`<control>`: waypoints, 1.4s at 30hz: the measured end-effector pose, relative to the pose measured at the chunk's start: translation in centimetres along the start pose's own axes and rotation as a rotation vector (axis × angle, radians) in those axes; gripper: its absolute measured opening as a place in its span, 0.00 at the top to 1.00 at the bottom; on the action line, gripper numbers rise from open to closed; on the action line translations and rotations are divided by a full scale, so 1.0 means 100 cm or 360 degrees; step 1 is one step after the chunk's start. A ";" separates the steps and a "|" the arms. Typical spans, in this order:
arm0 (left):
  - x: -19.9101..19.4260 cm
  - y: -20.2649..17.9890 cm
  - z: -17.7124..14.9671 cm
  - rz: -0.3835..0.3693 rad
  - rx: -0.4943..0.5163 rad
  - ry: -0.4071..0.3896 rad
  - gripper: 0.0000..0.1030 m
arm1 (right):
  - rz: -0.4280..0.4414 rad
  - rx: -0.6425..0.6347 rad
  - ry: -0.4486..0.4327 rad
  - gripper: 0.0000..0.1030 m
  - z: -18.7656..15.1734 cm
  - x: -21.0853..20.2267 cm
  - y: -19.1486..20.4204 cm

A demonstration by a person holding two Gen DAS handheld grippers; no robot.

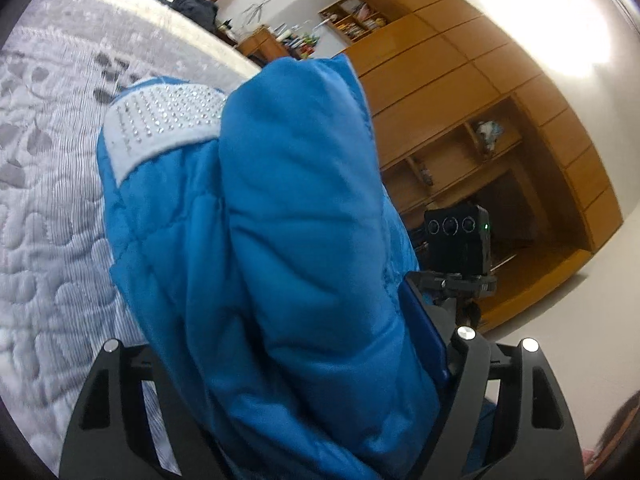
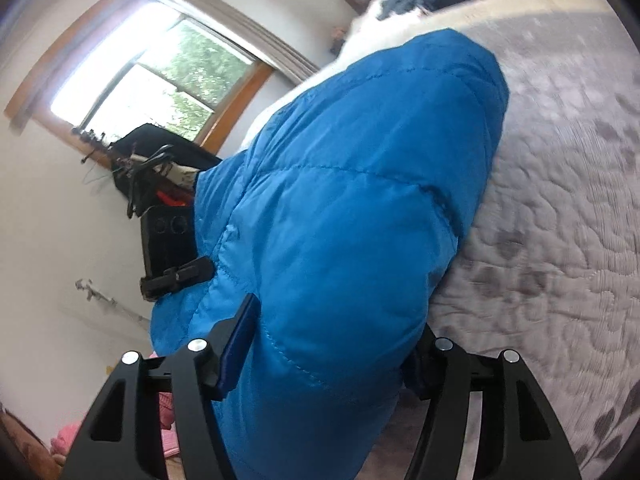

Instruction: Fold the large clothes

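In the left wrist view, the left gripper is clamped on a thick bundle of the blue padded jacket. The fabric fills the whole space between the two black fingers and rises ahead of them, so it hides most of the scene. The blue pad of the right-side finger presses against the cloth; the other finger is mostly covered, so I cannot see its pad. On the jacket, to the upper left of the gripper, there is a pale grey band with small shiny studs. Left of the tool lies the grey quilted bedspread, and far ahead on it is a heap of dark clothes. Right of the tool stands a wooden wardrobe with open shelves. Just beside the jacket on the right is a black camera on a mount, with a small green light.

In the right wrist view, the right gripper is also closed on the blue padded jacket, which bulges forward between its fingers. The blue pad of the left-side finger touches the fabric. The picture is blurred, so the right-side finger is not clear. The bedspread lies right of the tool and under the jacket. To the left is a window, and below it a black camera, partly behind the jacket.
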State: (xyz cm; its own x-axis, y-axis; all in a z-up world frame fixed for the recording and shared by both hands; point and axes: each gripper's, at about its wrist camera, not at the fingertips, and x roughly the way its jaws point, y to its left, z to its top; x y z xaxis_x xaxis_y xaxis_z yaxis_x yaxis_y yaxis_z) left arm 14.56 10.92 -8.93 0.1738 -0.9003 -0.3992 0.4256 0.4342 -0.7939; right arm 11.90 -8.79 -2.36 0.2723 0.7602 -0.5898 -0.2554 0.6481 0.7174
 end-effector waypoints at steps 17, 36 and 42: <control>-0.018 0.007 -0.033 0.0190 0.0019 -0.0087 0.14 | -0.0036 0.0058 -0.0106 0.09 -0.021 0.003 -0.042; -0.117 -0.119 -0.082 0.1085 0.0287 -0.0438 0.03 | -0.0986 -0.0131 -0.0444 0.04 -0.096 -0.038 0.060; -0.122 -0.156 -0.111 0.1210 0.0335 -0.0489 0.03 | -0.0995 -0.0104 -0.0427 0.04 -0.114 -0.040 0.072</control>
State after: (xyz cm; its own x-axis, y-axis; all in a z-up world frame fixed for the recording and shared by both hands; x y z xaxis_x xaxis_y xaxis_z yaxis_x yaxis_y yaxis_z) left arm -4.07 15.49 3.24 0.7005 -0.3474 -0.6234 0.2462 0.9375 -0.2458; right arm -1.59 -6.67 0.90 0.6053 0.2101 -0.7678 -0.0284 0.9696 0.2429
